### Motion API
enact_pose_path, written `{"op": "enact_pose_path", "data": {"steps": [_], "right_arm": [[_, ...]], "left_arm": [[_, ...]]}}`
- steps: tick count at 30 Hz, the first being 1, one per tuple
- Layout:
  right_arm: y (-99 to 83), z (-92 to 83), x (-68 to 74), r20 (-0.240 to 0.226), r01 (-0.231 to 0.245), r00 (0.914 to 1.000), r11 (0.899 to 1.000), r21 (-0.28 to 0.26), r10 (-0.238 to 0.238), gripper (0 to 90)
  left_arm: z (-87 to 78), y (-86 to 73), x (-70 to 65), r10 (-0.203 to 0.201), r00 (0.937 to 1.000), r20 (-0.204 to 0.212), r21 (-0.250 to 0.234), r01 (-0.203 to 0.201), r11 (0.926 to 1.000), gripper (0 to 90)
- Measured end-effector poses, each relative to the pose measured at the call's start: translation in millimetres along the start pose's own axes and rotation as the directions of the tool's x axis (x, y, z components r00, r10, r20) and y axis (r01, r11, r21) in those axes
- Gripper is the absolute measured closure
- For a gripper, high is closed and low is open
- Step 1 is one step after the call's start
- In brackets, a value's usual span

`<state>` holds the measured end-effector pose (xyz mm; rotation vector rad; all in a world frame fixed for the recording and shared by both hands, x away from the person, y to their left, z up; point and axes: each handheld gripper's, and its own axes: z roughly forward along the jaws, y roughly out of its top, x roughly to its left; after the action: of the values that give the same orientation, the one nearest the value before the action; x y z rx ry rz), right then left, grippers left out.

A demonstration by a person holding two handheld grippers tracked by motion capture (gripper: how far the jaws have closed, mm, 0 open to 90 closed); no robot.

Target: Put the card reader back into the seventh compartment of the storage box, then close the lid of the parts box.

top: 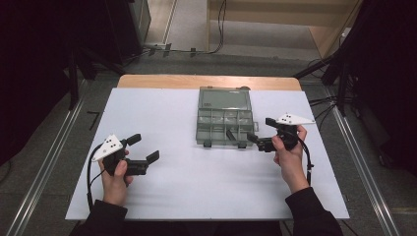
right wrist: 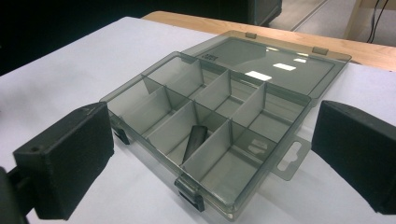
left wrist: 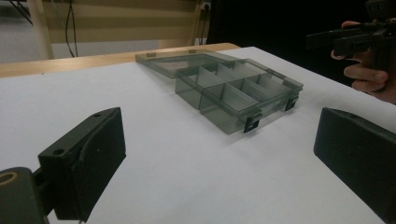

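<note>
Box: organizer box point(top: 224, 125) is lying open on the table point(top: 187, 182), lid point(top: 224, 99) flat behind it.
Piece: small dark piece point(right wrist: 195, 140) is sitting in one front compartment.
Left fingers: my left gripper point(top: 146, 147) is holding its fingers wide apart, gripping nothing, well left of the box.
Right fingers: my right gripper point(top: 260, 131) is also spreading wide, empty, just beside the box's front right corner.

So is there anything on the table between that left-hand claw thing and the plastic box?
No, that stretch is bare white table. The left gripper view looks past its open left gripper straight to the open compartment box, with nothing in between.
</note>
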<state>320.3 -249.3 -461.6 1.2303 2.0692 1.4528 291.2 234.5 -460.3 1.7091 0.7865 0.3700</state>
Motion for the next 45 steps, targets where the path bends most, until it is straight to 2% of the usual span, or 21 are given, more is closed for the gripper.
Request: {"op": "enact_pose_path", "data": {"steps": [5, 12, 15, 21, 31, 35, 45], "right_arm": [[-1.5, -1.2, -1.9, 0.005, 0.002, 1.0, 1.0, 0.006, -0.002, 0.0], [-2.0, -2.8, -5.8, 0.013, -0.009, 0.9999, 1.0, 0.004, 0.009, 0.0], [-1.9, -2.6, -6.0, 0.014, -0.008, 0.9999, 1.0, 0.002, 0.008, 0.0], [-2.0, -1.5, -6.6, 0.029, -0.012, 0.9995, 1.0, 0.0, 0.012, 0.0], [-0.8, 0.3, -9.5, 0.03, -0.024, 0.9993, 1.0, -0.002, 0.024, 0.0], [2.9, 2.5, -10.0, 0.043, -0.027, 0.9987, 1.0, -0.003, 0.027, 0.0], [12.2, 14.5, -12.2, 0.031, -0.031, 0.999, 0.999, 0.007, 0.031, 0.0]], "left_arm": [[9.5, 3.3, -1.2, 0.0, 1.0, 0.001, 0.002, 0.0, 1.0, 1.6], [21.7, 9.5, -4.1, -0.002, 0.9996, 0.029, -0.001, 0.002, 1.0, 1.6], [27.9, 13.3, -7.6, 0.018, 0.9991, 0.039, 0.006, -0.019, 0.9998, 1.6], [39.6, 20.6, -11.2, 0.025, 0.998, 0.058, -0.002, -0.025, 0.9997, 1.6], [62.8, 26.7, -13.2, 0.012, 0.9967, 0.081, 0.0, -0.012, 0.9999, 1.6], [73.6, 29.4, -11.5, 0.013, 0.9959, 0.089, 0.009, -0.014, 0.9999, 1.6], [97.9, 37.5, -4.6, -0.002, 0.995, 0.1, 0.011, 0.001, 0.9999, 1.8]]}}
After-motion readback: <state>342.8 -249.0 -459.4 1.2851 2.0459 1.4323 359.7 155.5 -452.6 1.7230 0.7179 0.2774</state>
